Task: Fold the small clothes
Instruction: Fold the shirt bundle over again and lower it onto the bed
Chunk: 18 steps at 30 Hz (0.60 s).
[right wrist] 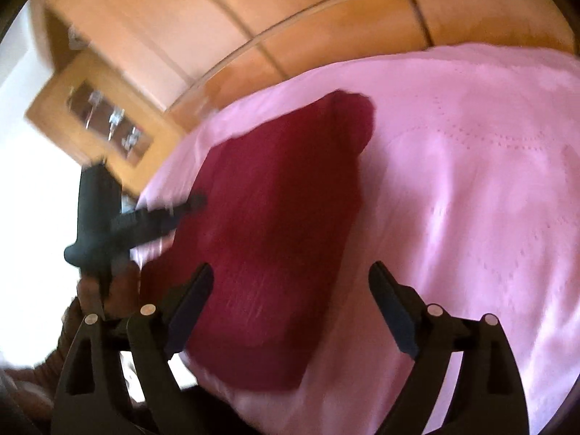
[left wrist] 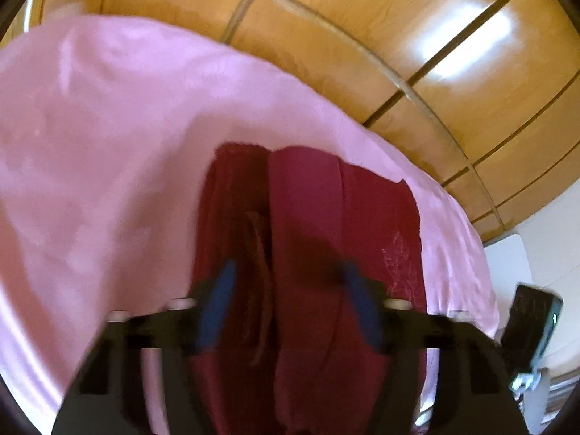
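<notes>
L gripper (left wrist: 286, 282) is sitting low over the dark red garment (left wrist: 308, 253), blue-padded fingers (left wrist: 221, 290) standing part-open w/ cloth lying between them; pads aren't pressing on it as far as the blurry left wrist view is showing. Garment is lying folded lengthwise on the pink sheet (left wrist: 108, 145) of the bed, w/ a long fold line running down its middle and pale embroidery near its right edge. R gripper (right wrist: 290, 279) is hovering over the near end of the same garment (right wrist: 275, 235), fingers (right wrist: 195, 297) spread wide, nothing gripped. In the right wrist view the garment is looking like a long folded strip lying diagonally on the sheet (right wrist: 471, 181), and the L gripper (right wrist: 195, 201) is reaching in from the left at its edge. Wooden wall panels (left wrist: 362, 36) are standing behind the bed. Both views are motion-blurred.
</notes>
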{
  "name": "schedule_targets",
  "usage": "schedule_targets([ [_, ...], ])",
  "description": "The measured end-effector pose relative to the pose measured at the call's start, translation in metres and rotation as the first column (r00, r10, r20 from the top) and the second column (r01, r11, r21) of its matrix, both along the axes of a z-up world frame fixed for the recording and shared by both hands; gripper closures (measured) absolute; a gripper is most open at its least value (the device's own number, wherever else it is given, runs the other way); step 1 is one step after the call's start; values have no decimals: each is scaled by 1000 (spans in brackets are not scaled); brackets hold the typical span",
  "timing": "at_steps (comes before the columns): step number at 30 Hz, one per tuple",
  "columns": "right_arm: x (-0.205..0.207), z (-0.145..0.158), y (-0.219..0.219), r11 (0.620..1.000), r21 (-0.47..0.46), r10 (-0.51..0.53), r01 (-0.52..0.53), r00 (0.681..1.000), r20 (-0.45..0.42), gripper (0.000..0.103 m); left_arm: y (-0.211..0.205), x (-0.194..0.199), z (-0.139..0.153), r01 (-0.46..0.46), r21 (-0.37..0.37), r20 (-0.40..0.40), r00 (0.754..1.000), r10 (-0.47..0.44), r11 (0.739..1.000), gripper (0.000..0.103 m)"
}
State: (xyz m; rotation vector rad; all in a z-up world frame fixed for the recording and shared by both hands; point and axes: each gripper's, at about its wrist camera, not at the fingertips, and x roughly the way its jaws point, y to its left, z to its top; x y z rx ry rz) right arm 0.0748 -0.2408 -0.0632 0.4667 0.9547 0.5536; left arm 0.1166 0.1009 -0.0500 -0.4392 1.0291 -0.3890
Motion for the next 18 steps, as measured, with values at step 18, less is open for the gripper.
schedule_targets([
  [18, 14, -16, 71, 942, -333, -10, 43, 995, 100, 13, 4, -20, 7, -135, 274, 124, 987, 105, 952, 76],
])
